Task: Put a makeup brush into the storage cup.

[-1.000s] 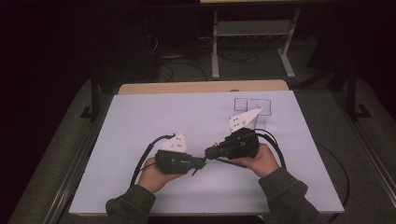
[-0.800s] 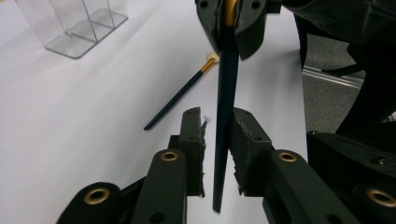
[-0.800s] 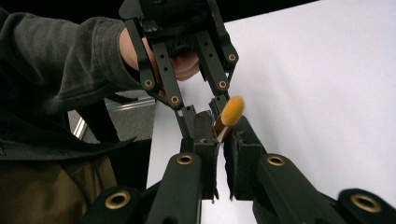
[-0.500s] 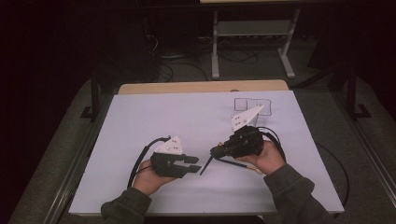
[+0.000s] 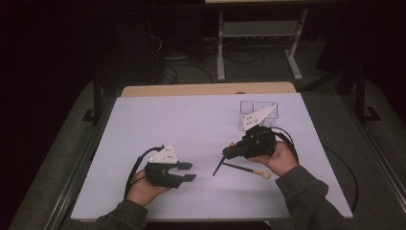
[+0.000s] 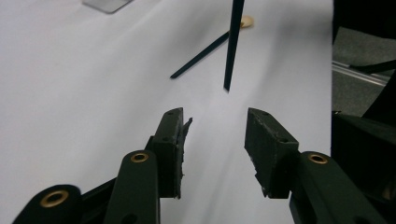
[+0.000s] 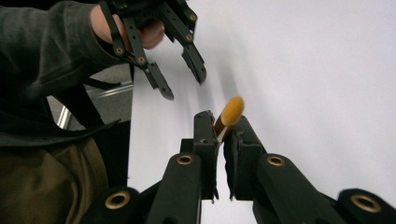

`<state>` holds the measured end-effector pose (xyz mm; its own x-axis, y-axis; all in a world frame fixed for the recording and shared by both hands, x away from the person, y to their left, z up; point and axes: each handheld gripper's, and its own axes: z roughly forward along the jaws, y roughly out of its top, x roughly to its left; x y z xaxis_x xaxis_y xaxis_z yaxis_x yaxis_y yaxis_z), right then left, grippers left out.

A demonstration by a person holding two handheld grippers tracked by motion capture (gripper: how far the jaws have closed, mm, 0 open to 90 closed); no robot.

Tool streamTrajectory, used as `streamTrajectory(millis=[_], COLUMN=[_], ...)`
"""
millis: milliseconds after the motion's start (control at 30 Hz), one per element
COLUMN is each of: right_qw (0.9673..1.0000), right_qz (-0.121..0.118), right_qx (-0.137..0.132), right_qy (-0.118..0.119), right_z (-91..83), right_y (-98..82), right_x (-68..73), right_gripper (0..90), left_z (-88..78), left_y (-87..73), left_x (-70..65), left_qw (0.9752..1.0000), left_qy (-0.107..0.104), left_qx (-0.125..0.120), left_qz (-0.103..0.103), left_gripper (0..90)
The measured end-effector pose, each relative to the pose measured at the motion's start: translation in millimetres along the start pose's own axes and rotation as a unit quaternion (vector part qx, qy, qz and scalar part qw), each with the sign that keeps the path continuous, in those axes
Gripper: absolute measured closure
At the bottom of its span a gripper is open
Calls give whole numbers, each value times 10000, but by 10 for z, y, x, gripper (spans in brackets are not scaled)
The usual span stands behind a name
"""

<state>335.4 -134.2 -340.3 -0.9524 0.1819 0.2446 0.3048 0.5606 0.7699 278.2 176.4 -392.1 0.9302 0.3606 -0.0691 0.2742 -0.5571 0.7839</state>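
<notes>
Backing away with jaws just opened and empty, left gripper [image 5: 187,171] released the drumstick [image 5: 219,167]; right gripper [image 5: 226,152] stayed clamped on it, ready to place beside the other stick [image 5: 245,168].

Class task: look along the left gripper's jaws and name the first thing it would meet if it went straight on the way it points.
Probably the thin black stick hanging from the right gripper; its lower tip lies just beyond the left gripper, whose jaws have just been opening with nothing between them. Depth is hard to judge.
</notes>
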Motion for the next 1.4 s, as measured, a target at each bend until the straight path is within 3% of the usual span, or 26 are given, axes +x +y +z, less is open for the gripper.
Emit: streamTrajectory(millis=[433,467,567,1033,1233,1400], right_qw=[9993,9992,9989,9966,9958,9951], right_qz=[159,53,196,205,160,256], right_qx=[143,165,141,143,197,222], right_qy=[-296,-368,-406,-788,-884,-925], right_z=[-140,-150,-199,-490,-546,-580], right_y=[6,0,15,180,224,249], right_x=[-130,-161,-174,-319,-401,-446], right_gripper=[827,827,827,827,828,828], left_z=[-120,-123,-135,-186,-200,-221], left_y=[-152,-156,-176,-211,-222,-229], left_x=[18,17,21,36,44,58], left_qw=[9996,9996,9995,9992,9990,9989], left_qy=[211,228,231,321,337,359], left_qx=[30,40,18,-33,-48,-67], left_qz=[-173,-170,-218,-249,-289,-286], left_gripper=[526,524,513,485,479,473])
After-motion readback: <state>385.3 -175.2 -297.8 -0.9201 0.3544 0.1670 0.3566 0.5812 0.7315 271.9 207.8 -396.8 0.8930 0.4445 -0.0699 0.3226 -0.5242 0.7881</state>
